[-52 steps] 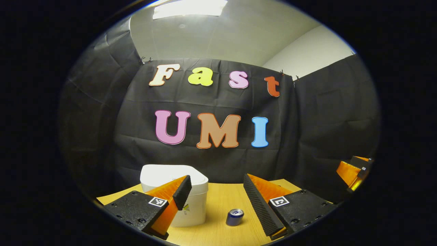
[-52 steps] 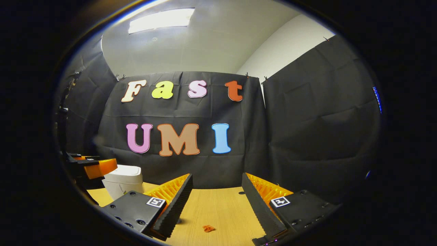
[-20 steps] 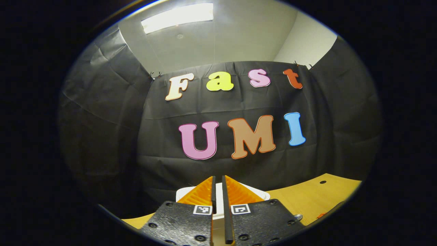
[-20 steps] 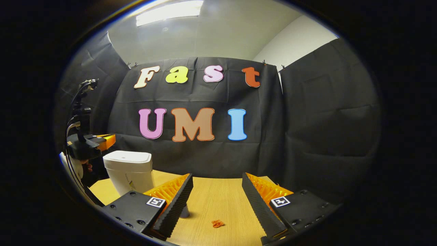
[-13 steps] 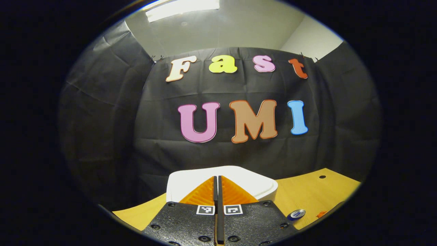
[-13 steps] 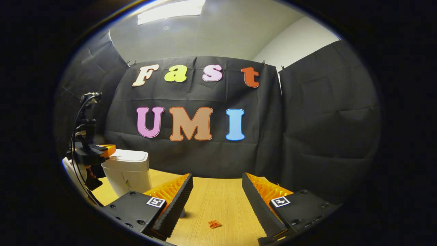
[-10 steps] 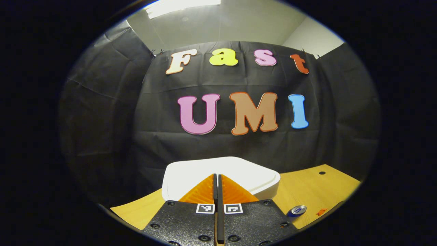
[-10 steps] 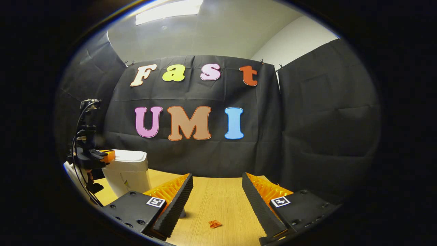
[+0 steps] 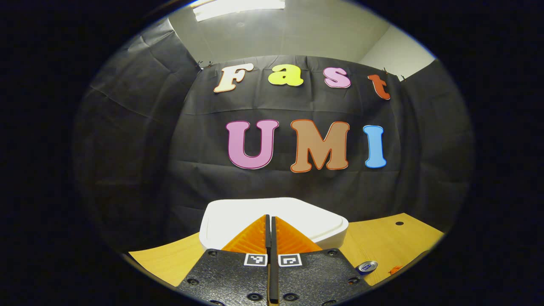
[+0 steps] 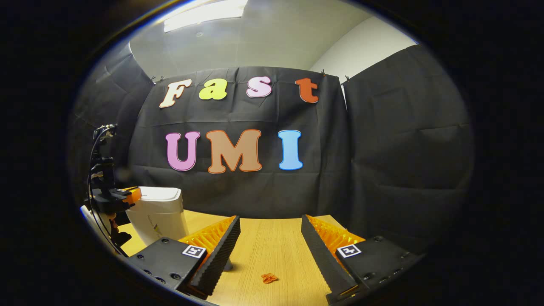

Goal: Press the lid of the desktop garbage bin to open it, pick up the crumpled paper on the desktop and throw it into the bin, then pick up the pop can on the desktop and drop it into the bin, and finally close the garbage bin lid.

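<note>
Left gripper view: left gripper [image 9: 270,221] fingers pressed together, tips over white bin lid [image 9: 314,219], lower centre; contact unclear.
Pop can [image 9: 366,267]: lower right, on desk [image 9: 382,238].
Crumpled paper [image 10: 269,278]: bottom centre, between spread-wide right gripper [image 10: 270,231] fingers.
Bin [image 10: 157,216]: lower left, lid down.

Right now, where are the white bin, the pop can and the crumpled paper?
white bin [image 9: 306,219], left gripper view, on its lid.
pop can [image 9: 367,267], left gripper view, on its top.
crumpled paper [image 10: 269,278], right gripper view, on its middle.

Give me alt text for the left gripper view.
The left gripper, fingers closed together, sits on the closed white lid of the bin. A pop can and small orange paper scrap lie on the wooden desk to the right.
</note>
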Available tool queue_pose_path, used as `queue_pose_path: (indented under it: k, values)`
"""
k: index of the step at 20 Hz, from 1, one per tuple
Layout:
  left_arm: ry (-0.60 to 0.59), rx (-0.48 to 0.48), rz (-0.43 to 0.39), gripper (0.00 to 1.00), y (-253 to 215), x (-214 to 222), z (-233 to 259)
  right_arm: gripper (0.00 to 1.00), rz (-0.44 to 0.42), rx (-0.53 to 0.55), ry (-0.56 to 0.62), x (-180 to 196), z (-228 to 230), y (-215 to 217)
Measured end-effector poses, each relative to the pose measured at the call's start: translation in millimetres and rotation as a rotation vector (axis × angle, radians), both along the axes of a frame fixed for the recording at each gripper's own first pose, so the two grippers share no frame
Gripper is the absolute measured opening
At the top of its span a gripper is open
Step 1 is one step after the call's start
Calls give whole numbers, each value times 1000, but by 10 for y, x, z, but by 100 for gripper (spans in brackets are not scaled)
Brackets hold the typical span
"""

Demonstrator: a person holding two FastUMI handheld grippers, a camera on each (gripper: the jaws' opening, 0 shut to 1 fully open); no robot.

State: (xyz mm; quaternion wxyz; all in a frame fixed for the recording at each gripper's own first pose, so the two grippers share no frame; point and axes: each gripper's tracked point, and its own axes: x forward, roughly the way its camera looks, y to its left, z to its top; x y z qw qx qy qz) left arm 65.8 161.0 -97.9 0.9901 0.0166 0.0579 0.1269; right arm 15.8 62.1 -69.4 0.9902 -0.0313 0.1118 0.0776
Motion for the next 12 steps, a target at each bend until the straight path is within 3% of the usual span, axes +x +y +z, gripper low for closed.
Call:
queue_pose_path:
  k: [8,12]
  values:
    - [32,-39,-34,0,-17,13,5,96,50,15,37,-47,-155,94]
    - [-15,-19,-1,0,144,18,315,96,61,-3,78,-121,-297,83]
